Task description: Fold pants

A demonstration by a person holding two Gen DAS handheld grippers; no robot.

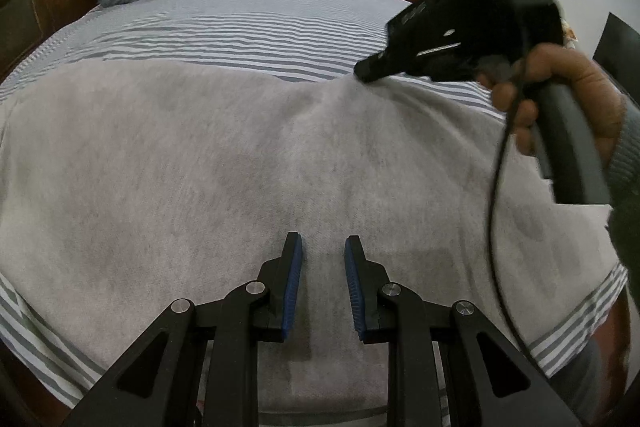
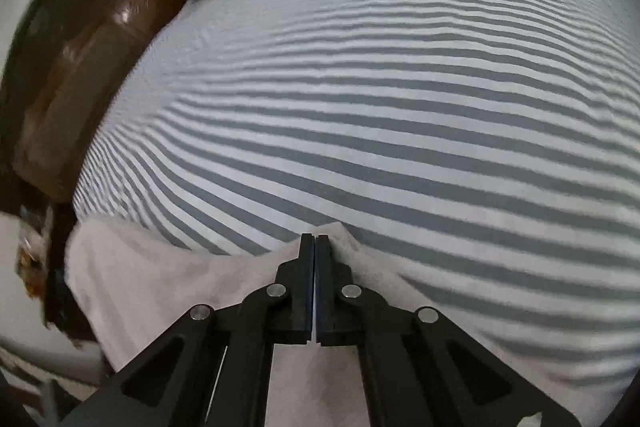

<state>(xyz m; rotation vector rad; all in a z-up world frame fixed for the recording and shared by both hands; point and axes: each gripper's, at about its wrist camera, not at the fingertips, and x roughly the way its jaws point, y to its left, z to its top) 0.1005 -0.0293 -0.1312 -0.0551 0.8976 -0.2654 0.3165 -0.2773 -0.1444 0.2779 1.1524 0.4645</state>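
Grey pants (image 1: 224, 163) spread on striped bed (image 1: 256, 27), right gripper (image 2: 315, 247) jaws clamped on their far edge, left gripper (image 1: 323, 247) jaws apart above them

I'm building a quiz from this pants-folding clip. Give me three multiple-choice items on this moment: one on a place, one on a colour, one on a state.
1. Where do the pants lie?
A. on the striped bed
B. on a chair
C. on the floor

2. What colour are the pads on the left tongs?
A. red
B. blue
C. yellow

3. How do the right tongs stand?
A. wide open over bare sheet
B. shut on the pants' edge
C. out of view

Key:
1 A, grey cloth is spread over the striped sheet.
2 B, both inner pads show blue.
3 B, the jaws meet with the pants' edge pinched into a peak between them.
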